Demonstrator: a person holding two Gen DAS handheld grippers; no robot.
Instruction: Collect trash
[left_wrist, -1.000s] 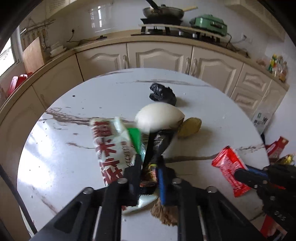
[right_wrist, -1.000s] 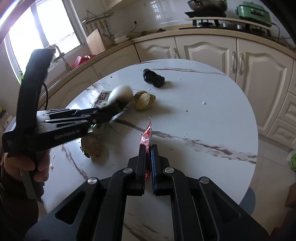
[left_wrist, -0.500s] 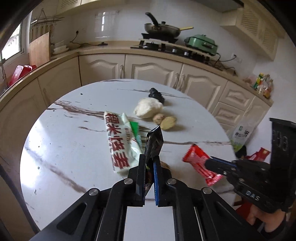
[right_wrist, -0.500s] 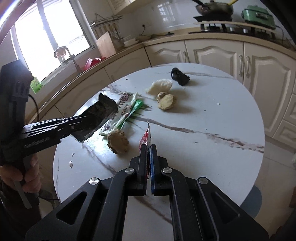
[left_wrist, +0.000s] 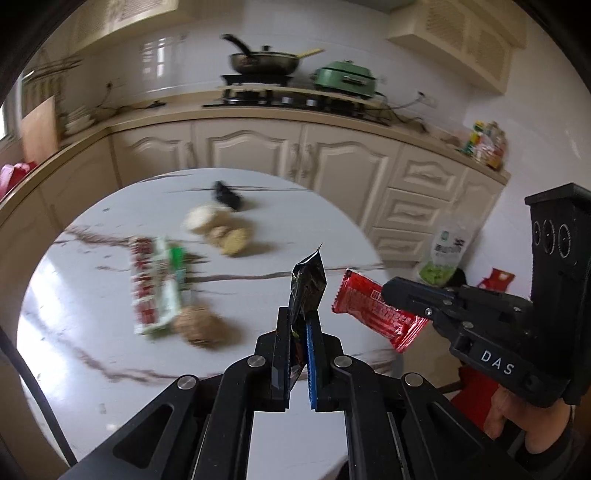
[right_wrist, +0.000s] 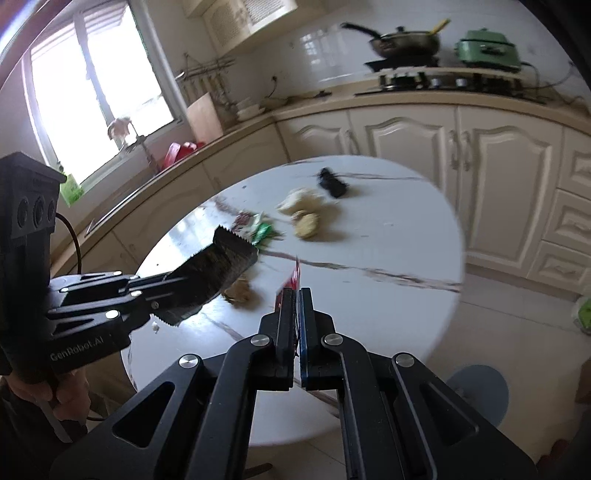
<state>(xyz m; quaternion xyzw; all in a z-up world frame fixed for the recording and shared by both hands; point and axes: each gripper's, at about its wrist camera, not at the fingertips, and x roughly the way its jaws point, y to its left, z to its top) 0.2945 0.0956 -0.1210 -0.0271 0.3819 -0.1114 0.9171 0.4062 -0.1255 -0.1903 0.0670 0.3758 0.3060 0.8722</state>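
Observation:
My left gripper (left_wrist: 298, 323) is shut on a black snack wrapper (left_wrist: 308, 282) and holds it in the air above the near edge of the round marble table (left_wrist: 92, 280). The black wrapper also shows in the right wrist view (right_wrist: 218, 266). My right gripper (right_wrist: 296, 299) is shut on a red wrapper (right_wrist: 291, 280), edge-on here; in the left wrist view the red wrapper (left_wrist: 373, 308) hangs to the right of the black one. On the table lie a red-and-white packet (left_wrist: 155, 284), a brown lump (left_wrist: 197, 326), white crumpled paper (left_wrist: 201, 219), peels (left_wrist: 232, 240) and a black scrap (left_wrist: 227, 194).
Cream kitchen cabinets (left_wrist: 332, 162) curve behind the table, with a stove, a pan (left_wrist: 262, 62) and a green cooker (left_wrist: 347, 77) on the counter. A green-and-white bag (left_wrist: 445, 254) and red packaging (left_wrist: 495, 278) are on the floor to the right. A window (right_wrist: 99, 96) is at the left.
Both grippers have pulled back and up from the table, each still holding its wrapper. The table and its litter now look farther away.

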